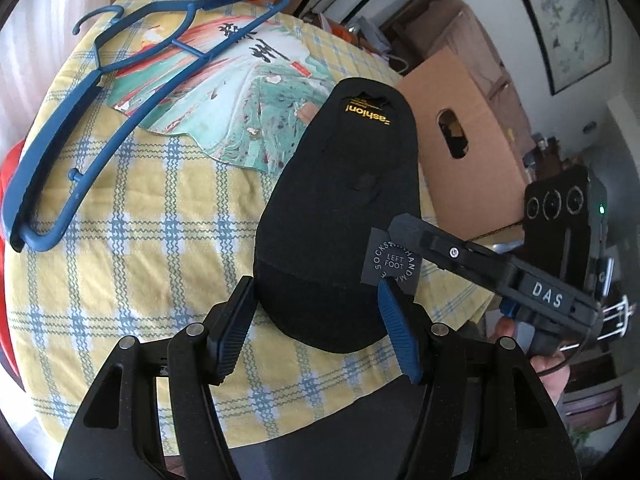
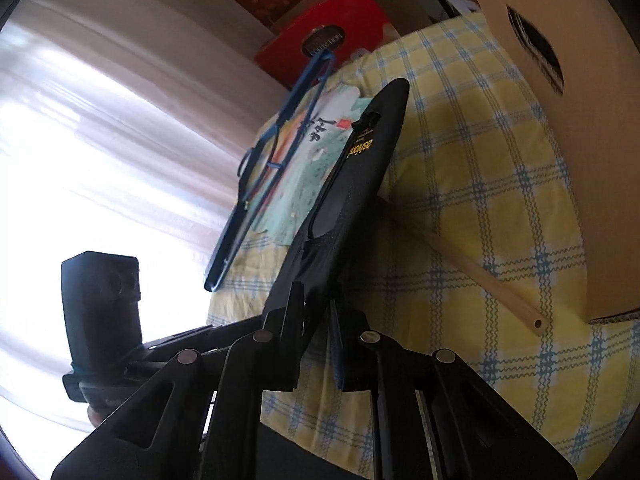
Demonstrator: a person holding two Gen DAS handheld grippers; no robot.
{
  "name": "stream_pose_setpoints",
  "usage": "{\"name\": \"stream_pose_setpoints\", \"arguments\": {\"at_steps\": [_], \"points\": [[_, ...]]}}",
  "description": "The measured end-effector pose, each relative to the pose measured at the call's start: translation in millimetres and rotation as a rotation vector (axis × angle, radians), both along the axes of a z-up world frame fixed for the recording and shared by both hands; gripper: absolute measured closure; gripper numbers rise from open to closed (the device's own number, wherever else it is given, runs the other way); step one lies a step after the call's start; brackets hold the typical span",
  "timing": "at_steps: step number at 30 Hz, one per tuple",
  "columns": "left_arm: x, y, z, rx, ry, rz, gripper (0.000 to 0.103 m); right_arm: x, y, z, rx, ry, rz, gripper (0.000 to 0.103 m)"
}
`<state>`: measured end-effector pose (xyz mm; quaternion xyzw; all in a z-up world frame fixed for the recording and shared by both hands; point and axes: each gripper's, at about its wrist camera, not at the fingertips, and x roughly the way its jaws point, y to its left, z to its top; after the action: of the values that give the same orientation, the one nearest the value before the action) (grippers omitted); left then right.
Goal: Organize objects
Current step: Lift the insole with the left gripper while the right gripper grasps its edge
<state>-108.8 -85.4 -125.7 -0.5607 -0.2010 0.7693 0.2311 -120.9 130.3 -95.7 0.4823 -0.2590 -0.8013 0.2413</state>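
I have the black sock (image 1: 336, 216), stretched flat on its card, lifted just over the yellow checked table (image 1: 120, 248). Its long axis runs from the cuff near me to the toe, which points far, toward the painted fan (image 1: 224, 92). My left gripper (image 1: 316, 324) straddles the cuff, its fingers (image 1: 230, 328) apart on either side, steadying rather than pinching, as far as I can judge. My right gripper (image 2: 316, 344) comes in from the right with its fingers together, clamped on the sock's near edge by the round paper label (image 1: 390, 262), so the sock shows edge-on in the right wrist view. Far left, a blue hanger (image 1: 100, 120) lies partly over the fan. A cardboard box (image 1: 460, 140) stands to the right.
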Motion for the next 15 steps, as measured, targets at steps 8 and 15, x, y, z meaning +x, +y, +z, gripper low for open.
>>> {"name": "stream_pose_setpoints", "arguments": {"at_steps": [8, 15], "points": [[8, 1, 27, 0.058, 0.07, 0.028, 0.046, 15, -2, 43, 0.036, 0.138, 0.026, 0.095], [9, 14, 64, 0.094, 0.154, 0.02, 0.046, 18, 22, 77, 0.005, 0.182, 0.013, 0.095]]}}
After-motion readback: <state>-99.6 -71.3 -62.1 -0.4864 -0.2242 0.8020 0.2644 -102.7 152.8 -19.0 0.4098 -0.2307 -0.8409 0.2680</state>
